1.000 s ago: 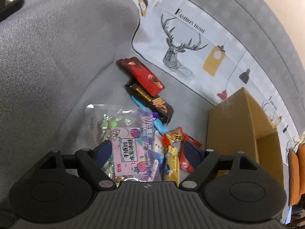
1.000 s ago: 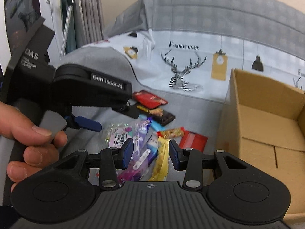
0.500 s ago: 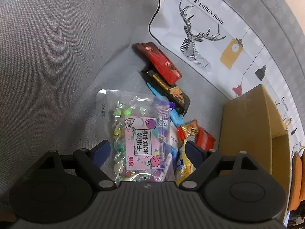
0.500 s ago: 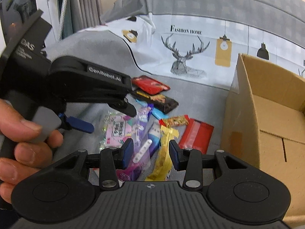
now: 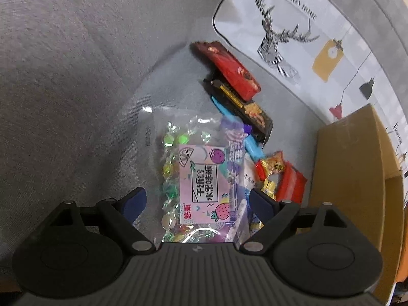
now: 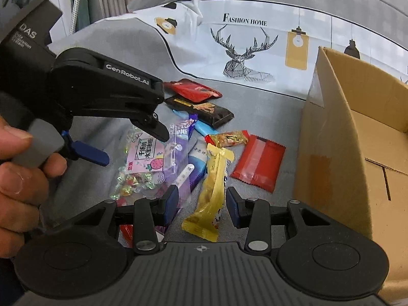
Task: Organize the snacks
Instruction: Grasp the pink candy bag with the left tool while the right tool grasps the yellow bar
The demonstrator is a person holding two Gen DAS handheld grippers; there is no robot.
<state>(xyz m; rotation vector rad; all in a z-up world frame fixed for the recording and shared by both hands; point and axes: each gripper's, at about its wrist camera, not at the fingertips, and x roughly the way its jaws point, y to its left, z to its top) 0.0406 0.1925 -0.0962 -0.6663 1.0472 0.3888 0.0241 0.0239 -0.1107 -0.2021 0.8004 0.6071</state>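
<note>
Left claw hangs over the snack pile with its jaws opening wide, blue pads on either side of the clear candy bag with the pink label, and neither pad is pressing on it. The bag lies flat on the grey sofa seat, wrapped sweets glinting green and yellow through the film.

Right claw sits partly spread, its pads flanking the long yellow packet without touching it. That packet lies lengthwise toward the camera, its knotted top end just beside a small orange-red snack pack.

In the right wrist view, a hand at the left edge grips the handle of the left claw, whose black body reaches out above the candy bag.

The rest of the pile: a purple wrapper overlapping the candy bag, a flat red sachet to the right, a light blue bar poking out under a black bar with gold print, and a red packet furthest back, its edge resting on the black one.

The open cardboard box stands on the seat right of the snacks, near the red sachet. Behind, a white cushion cover with a deer print.
</note>
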